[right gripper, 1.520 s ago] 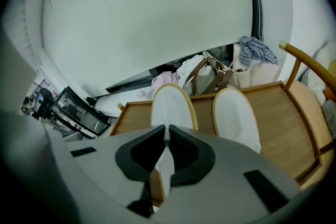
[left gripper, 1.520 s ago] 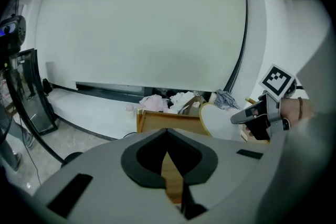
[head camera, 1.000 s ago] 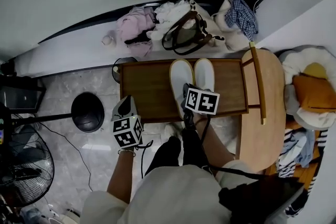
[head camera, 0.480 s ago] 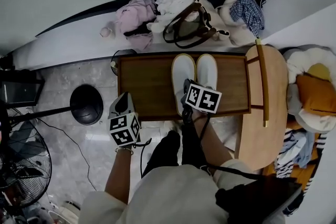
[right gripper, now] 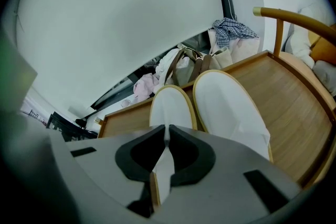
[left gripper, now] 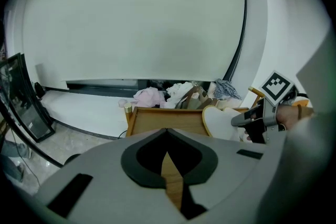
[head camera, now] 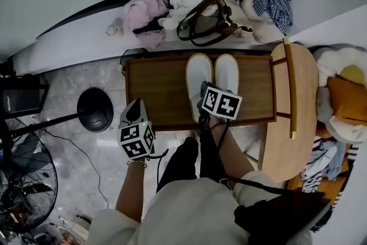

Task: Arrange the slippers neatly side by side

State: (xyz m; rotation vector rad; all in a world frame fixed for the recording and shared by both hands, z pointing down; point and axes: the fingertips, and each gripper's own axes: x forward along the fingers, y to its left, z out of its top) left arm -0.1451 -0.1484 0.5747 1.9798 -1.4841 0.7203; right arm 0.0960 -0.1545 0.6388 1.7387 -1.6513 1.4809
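Two white slippers lie side by side, toes away from me, on a low wooden table [head camera: 157, 94]. The left slipper [head camera: 197, 78] [right gripper: 169, 106] touches the right slipper [head camera: 227, 77] [right gripper: 231, 107] along its side. My right gripper [head camera: 202, 90] [right gripper: 167, 135] is shut on the near end of the left slipper, with white fabric pinched between its jaws. My left gripper [head camera: 135, 110] [left gripper: 167, 132] hangs shut and empty in front of the table's left front corner. In the left gripper view the slipper's sole [left gripper: 219, 122] and the right gripper [left gripper: 262, 120] show at the right.
Clothes and a brown bag [head camera: 202, 23] are piled on a ledge behind the table. A wooden chair [head camera: 291, 94] stands at the table's right end, with cushions [head camera: 344, 94] beyond it. A black round stand base [head camera: 94, 109] and a fan [head camera: 23, 181] are on the floor at the left.
Both grippers and the slippers keep almost the same places; only the head view has drifted a little.
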